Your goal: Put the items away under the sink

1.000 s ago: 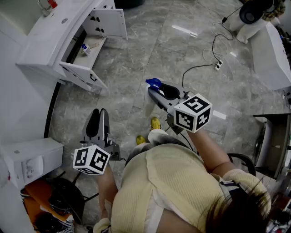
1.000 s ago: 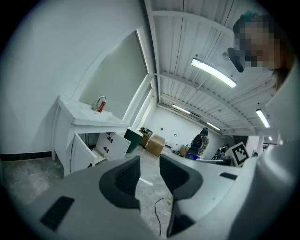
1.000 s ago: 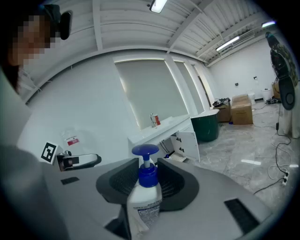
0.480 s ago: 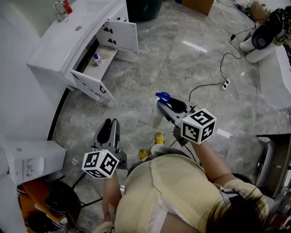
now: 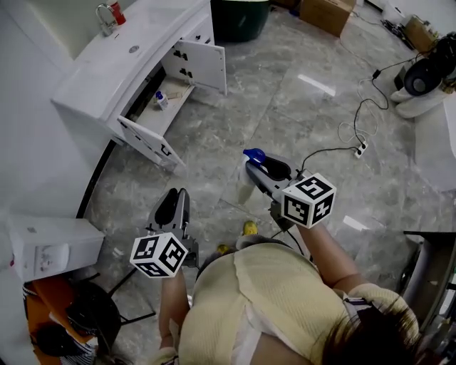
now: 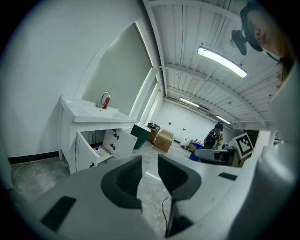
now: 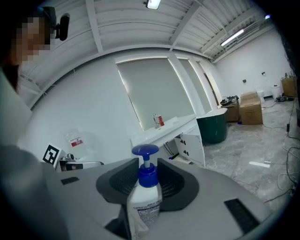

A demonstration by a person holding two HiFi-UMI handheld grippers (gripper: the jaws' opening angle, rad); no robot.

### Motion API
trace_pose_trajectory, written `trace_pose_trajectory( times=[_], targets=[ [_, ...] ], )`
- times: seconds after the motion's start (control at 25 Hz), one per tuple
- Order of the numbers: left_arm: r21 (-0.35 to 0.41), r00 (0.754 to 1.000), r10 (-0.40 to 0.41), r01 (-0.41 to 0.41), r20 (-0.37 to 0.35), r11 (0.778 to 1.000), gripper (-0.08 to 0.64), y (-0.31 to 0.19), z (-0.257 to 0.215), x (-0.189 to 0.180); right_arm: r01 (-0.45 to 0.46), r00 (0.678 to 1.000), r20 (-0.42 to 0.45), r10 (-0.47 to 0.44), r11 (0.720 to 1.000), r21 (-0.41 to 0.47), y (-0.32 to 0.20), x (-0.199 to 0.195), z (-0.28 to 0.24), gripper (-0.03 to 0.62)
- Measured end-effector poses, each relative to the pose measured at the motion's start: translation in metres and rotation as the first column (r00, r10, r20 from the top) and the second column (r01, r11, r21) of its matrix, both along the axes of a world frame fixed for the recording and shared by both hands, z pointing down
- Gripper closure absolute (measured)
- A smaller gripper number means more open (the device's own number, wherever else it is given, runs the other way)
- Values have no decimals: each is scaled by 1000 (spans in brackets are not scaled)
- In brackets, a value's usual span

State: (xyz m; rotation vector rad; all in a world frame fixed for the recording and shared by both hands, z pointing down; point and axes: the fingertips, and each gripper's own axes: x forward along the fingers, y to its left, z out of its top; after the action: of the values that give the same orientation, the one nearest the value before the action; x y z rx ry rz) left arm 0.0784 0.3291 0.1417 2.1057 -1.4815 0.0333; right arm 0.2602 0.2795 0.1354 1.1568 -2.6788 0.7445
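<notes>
A white pump bottle with a blue top (image 5: 246, 187) stands between the jaws of my right gripper (image 5: 258, 164), which is shut on it; in the right gripper view the pads press the bottle (image 7: 146, 199) at its neck. My left gripper (image 5: 173, 197) is held lower left, pointing at the sink cabinet (image 5: 135, 68). Its jaws have just been closing a little, with a gap and nothing between them (image 6: 150, 169). Both cabinet doors (image 5: 201, 65) hang open. A small bottle (image 5: 161, 99) stands on the shelf inside. Both grippers are well short of the cabinet.
A tap and a red can (image 5: 117, 12) sit on the sink top. A dark green bin (image 5: 239, 14) and a cardboard box (image 5: 326, 12) stand past the cabinet. A cable with a power strip (image 5: 360, 148) lies on the floor at right. A white box (image 5: 48, 246) is at left.
The sink cabinet has slid right and down in the head view as the person moves toward it. Both grippers have advanced with the person, the bottle still held in the right one.
</notes>
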Motion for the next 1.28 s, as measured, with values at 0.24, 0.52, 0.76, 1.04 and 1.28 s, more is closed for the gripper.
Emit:
trace_pose_trajectory(
  times=[0.24,0.52,0.76,1.04,1.28],
  targets=[
    [-4,1000,-27,27,8,1000,425,-10,5,15,41,999,3,-41,999,11,-12,9,3,454],
    [-26,999,-54,54,-8,998,425,-33,9,22,72,997,-12,-73,997,-10,-35,14,14,454],
    [-46,998,-66,67,5,997,425,-49,17,19,84,996,-13,-85,996,-30,-53,12,25,454],
    [-72,998,-63,62,-11,995,425,-87,32,5,107,993,-36,-109,993,-44,-91,-12,35,453],
    [-79,998,-59,57,-21,995,425,-126,40,-12,122,991,-48,-125,991,-57,-131,-35,46,454]
  ],
)
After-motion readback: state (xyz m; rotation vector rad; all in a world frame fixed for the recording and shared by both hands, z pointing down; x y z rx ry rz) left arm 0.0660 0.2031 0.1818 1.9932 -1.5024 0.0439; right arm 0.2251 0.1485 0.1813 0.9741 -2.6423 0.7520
